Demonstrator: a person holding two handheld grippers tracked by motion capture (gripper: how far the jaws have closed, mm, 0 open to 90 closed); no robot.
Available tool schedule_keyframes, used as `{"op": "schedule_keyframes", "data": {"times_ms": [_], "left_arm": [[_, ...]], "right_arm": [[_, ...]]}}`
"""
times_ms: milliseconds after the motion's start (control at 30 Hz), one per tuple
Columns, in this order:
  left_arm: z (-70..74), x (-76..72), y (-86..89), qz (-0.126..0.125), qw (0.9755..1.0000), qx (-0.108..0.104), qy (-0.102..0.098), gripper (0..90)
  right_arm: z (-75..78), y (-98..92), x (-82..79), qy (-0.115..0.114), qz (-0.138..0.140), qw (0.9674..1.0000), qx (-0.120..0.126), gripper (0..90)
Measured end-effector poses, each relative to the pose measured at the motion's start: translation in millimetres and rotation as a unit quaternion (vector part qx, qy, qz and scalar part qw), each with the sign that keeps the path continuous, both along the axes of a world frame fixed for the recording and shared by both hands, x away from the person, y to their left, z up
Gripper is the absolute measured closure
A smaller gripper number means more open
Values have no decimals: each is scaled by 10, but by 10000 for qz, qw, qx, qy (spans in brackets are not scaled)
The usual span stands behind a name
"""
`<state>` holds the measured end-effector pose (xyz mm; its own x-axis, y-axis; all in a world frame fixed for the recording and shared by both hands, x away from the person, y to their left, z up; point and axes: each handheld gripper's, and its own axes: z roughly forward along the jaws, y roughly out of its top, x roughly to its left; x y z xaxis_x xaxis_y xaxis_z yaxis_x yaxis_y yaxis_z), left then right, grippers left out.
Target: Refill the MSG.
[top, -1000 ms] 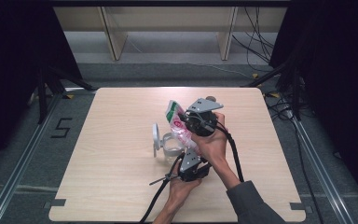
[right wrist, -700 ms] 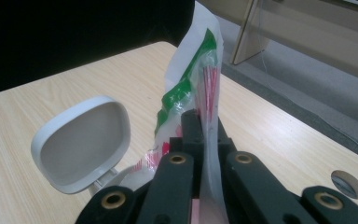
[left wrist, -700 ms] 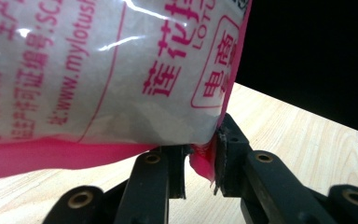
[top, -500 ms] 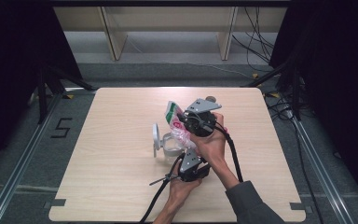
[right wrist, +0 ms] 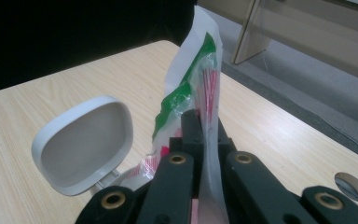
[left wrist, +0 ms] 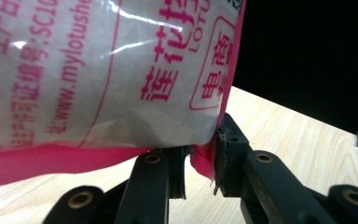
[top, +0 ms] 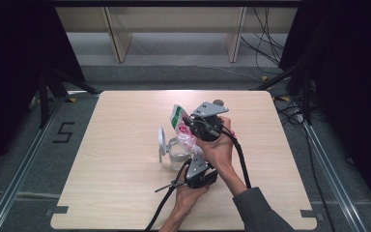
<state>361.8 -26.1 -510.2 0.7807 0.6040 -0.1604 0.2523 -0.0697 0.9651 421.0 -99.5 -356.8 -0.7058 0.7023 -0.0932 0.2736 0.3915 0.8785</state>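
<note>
The plastic bag (top: 182, 129), printed in pink, green and white, sits just right of the frame's centre in the high view, held up off the table (top: 125, 193) between your two grippers. Your right gripper (top: 199, 126), the upper one in that view, has its jaws pressed together on the bag's top edge; in the right gripper view the thin film (right wrist: 200, 93) rises straight up out of the closed black jaws, green stripe to the left. Your left gripper (top: 193, 166), lower in the frame, is clamped on the bag's pink bottom seam (left wrist: 204, 161); in the left gripper view that seam is pinched against the right jaw, with the printed white panel filling the upper left. Just left of the bag in the high view stands a clear container (top: 176, 152) with its white hinged lid (top: 162, 142) tipped open; the bag seems to hang over its mouth, though your hands hide whether it touches. The lid's hollow inside (right wrist: 86, 142) shows at lower left in the right gripper view.
</note>
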Motion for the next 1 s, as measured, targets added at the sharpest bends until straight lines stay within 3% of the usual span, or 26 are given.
{"op": "schedule_keyframes", "data": {"times_ms": [100,233,367,433,467,533,600,633,667,733,867,933,1000], "left_arm": [[0,-4,2,-2,10000,15,-19,760],[-2,-3,-3,-13,10000,20,-25,761],[9,-8,5,42,10000,62,1,762],[5,-3,-3,-6,10000,-8,-24,761],[5,-5,-4,6,10000,-3,-25,761],[13,-7,3,40,10000,64,-12,762],[18,-6,4,35,10000,64,-35,762],[15,-9,0,22,10000,34,-7,762],[4,4,-8,-40,10000,9,-18,762],[7,5,-10,-51,10000,-3,-21,762],[24,-3,3,34,10000,29,-8,762],[13,-1,-8,-12,10000,-9,-24,762],[14,-1,-5,-19,10000,-8,-27,762]], "right_arm": [[-6,11,14,-103,81,9999,-106,900],[-7,21,-25,10,-27,10000,-13,900],[0,16,-24,-81,1,10000,-31,900],[0,31,-33,-22,19,10000,-74,900],[4,23,-15,-105,88,9998,-161,900],[0,26,-24,-54,-9,10000,-29,900],[16,9,-27,-46,33,10000,-18,900],[7,16,-18,-154,53,9999,-12,900],[5,18,-28,-58,31,10000,-21,900],[-17,28,-13,-98,76,9998,-149,900],[4,28,-26,-139,23,9999,23,900],[-3,32,-17,-167,110,9997,-144,900],[-14,47,-22,-108,23,9999,-63,900]]}}
